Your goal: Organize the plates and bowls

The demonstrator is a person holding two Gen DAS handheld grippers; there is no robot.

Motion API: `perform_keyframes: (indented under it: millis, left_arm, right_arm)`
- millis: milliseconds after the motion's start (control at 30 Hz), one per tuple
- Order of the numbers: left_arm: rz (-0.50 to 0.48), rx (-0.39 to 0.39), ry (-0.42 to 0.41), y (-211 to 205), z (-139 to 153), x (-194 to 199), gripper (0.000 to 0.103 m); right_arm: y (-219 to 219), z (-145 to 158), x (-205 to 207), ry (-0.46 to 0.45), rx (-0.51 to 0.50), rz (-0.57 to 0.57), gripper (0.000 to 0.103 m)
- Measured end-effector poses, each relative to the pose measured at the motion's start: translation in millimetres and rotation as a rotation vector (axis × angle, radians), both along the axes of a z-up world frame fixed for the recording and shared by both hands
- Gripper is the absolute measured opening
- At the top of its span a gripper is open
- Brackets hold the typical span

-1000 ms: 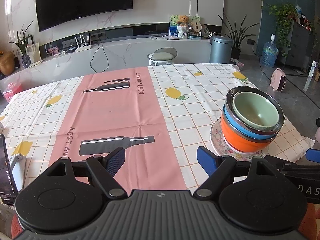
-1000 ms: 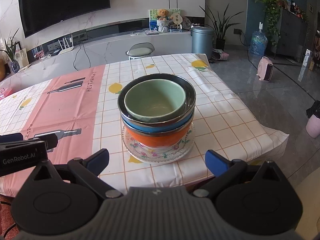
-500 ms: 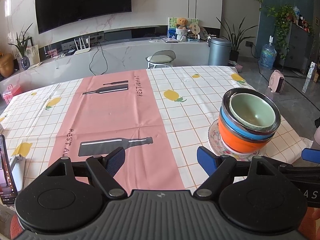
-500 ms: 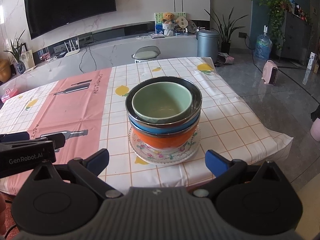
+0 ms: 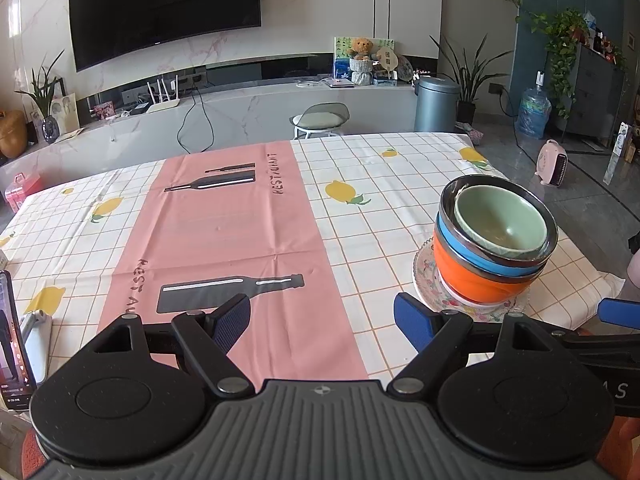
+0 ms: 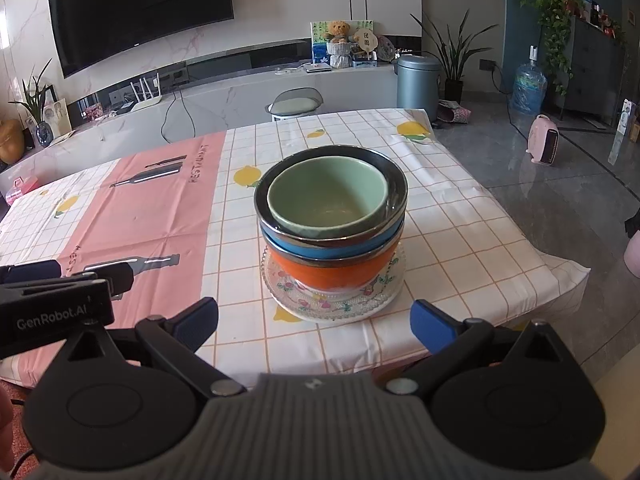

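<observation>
The right gripper (image 6: 314, 320) hangs at the near table edge, its blue-padded jaws spread wide with nothing between them. Straight ahead of it, just past the fingertips, sits the patterned glass plate (image 6: 340, 306) on the checked tablecloth (image 6: 460, 240), and on the plate a nested stack — orange bowl (image 6: 332, 274) lowest, blue bowl (image 6: 320, 249) next, a steel-rimmed bowl (image 6: 394, 188) above that, and the pale green bowl (image 6: 328, 196) innermost on top.

The left gripper (image 5: 322, 320) is likewise wide open and empty, over the pink runner (image 5: 224, 232); the stack lies ahead and to its right, near the right fingertip. A phone (image 5: 12, 340) stands at its far left. Beyond the table — a stool (image 5: 320, 120) and the wall television (image 5: 160, 4).
</observation>
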State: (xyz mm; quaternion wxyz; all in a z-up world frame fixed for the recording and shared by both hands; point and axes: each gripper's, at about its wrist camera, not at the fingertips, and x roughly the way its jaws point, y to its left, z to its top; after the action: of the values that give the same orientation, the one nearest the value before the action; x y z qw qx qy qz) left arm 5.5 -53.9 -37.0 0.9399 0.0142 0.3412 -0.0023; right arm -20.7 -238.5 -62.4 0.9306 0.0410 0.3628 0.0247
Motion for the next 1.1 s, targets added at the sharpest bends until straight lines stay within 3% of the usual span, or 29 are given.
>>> perform_keyframes:
  millis: [1100]
  left_arm:
    - [-0.010,0.005,-0.003,-2.3,1.6,-2.7,0.094]
  right_arm:
    - [-0.2,-3.2,-2.3,0.016,0.010,-0.004,0.100]
